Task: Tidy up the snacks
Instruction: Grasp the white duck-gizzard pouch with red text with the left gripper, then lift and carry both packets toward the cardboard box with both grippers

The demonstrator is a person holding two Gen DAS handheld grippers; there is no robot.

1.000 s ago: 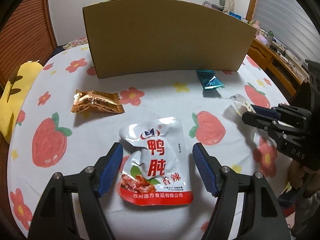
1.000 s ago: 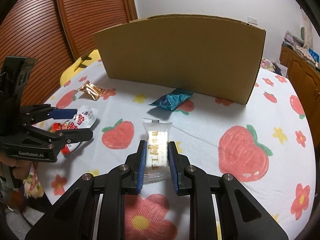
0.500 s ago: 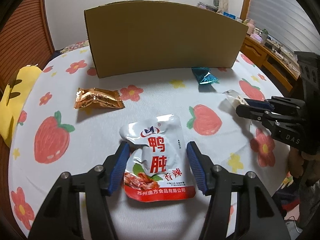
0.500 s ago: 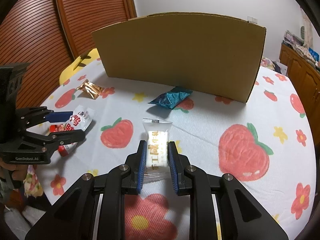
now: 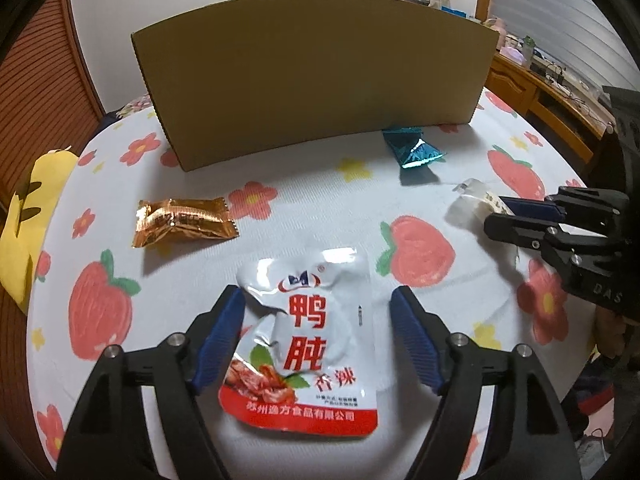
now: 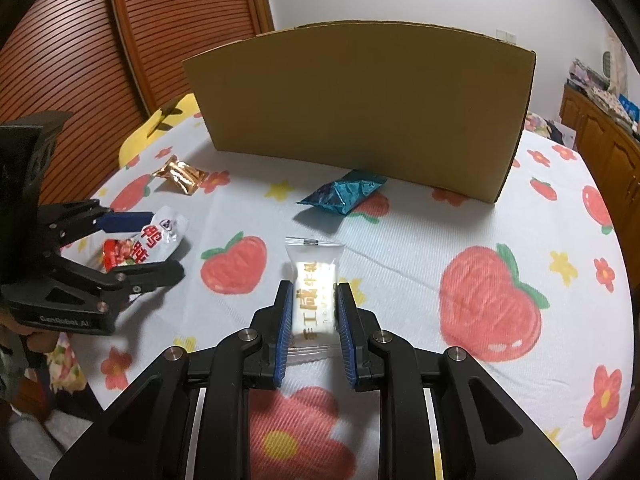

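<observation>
A white and red snack pouch (image 5: pixel 308 344) lies between the blue pads of my left gripper (image 5: pixel 318 312); the left pad is at the pouch's edge, the right pad stands a little off it. The pouch also shows in the right wrist view (image 6: pixel 148 242). My right gripper (image 6: pixel 312 300) is shut on a small white candy packet (image 6: pixel 314 280), which also shows in the left wrist view (image 5: pixel 476 200). A gold wrapper (image 5: pixel 182 220) and a teal wrapper (image 5: pixel 412 148) lie on the fruit-print tablecloth (image 5: pixel 320 200).
A tall cardboard box (image 5: pixel 316 72) stands at the back of the table, its brown wall facing me. A yellow cushion (image 5: pixel 24 208) sits at the left edge. Wooden cabinets (image 5: pixel 540 92) stand off to the right. The round table's edge runs close below both grippers.
My left gripper's pads have closed in around the pouch from wide open. The right gripper stays shut on the candy packet and holds its place.
</observation>
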